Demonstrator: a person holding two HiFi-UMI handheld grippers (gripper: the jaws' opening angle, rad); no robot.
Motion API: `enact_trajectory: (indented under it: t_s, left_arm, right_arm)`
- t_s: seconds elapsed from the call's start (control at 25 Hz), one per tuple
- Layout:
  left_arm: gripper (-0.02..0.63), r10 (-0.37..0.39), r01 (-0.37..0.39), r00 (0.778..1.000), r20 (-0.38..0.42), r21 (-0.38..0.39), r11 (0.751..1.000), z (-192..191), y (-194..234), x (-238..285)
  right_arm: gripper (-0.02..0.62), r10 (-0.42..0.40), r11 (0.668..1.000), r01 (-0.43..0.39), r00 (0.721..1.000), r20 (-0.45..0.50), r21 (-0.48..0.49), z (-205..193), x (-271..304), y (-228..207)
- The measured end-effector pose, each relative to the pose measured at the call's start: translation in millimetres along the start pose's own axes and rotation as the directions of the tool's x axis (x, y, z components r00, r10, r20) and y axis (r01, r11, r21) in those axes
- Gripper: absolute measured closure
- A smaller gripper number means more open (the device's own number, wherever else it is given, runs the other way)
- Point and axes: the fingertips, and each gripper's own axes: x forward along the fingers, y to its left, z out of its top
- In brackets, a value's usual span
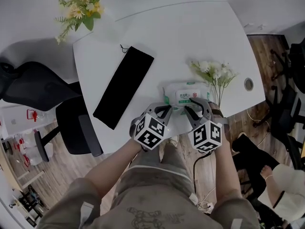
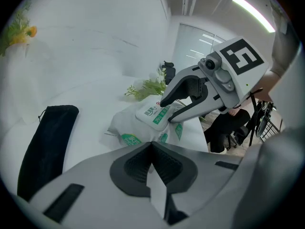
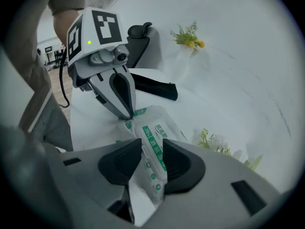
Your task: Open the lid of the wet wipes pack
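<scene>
Straddling the wet wipes pack: right gripper, fingers spread wide, one to each side of the printed lid. The pads stand close beside the pack, but no squeeze on it shows. State: released.

Left gripper: fingers clenched tip to tip, nose down at the pack's near-left corner, by the crimped seal. Whether any film is caught between the tips cannot be told.

Pack: at the near edge of the worktop, directly in front of the person, bulged and a little crumpled. The lid faces up and, by my reading, is not yet lifted.

Step in hand, as judged: taking hold of the lid.

Handling notes:
- The pack is soft and will likely rise with the lid, so the left fingers should bear down at their corner as an anchor.
- The right fingers want to close on the stiff flap alone, at its free lip, and not gather the film beneath.
- The lift should be a slow arc about the hinge, not a straight pull.
- The pack sits near the worktop's edge, so a tug toward the person could drag it off.

Surroundings:
- White flower sprig, just beyond the pack's right end. Keep the lift clear of it.
- Black pouch, well apart to the left.
</scene>
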Motion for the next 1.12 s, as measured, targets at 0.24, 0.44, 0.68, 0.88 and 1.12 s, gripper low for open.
enact_trajectory:
  t_s: [0.24, 0.44, 0.68, 0.88, 1.12]
  left_arm:
    - [0.589, -0.011, 0.011, 1.0, 0.009, -0.002, 1.0, 1.3, -1.1, 0.4]
    - [0.589, -0.035, 0.035, 0.999, 0.006, -0.001, 0.999, 2.9, -3.8, 4.6]
    - [0.589, -0.044, 0.044, 0.999, 0.009, -0.022, 0.999, 2.8, -4.8, 4.5]
    - [0.589, -0.037, 0.038, 0.999, 0.026, -0.029, 0.999, 2.8, -5.6, 4.6]
    - [0.589, -0.047, 0.048, 0.999, 0.028, -0.033, 0.998, 2.9, -5.0, 4.1]
  right_arm:
    - [0.455, -0.051, 0.991, 0.053, 0.999, 0.012, -0.123, 7.1, -6.8, -2.4]
    - [0.546, -0.217, 0.971, 0.228, 0.966, 0.138, -0.067, 37.1, -23.3, -41.9]
    - [0.532, -0.205, 0.976, 0.214, 0.961, 0.187, -0.029, 58.8, -2.6, -76.9]
    - [0.526, -0.211, 0.977, 0.199, 0.959, 0.187, 0.083, 58.8, 14.9, -88.7]
    - [0.529, -0.159, 0.971, 0.135, 0.98, 0.117, 0.196, 38.1, 39.1, -88.1]
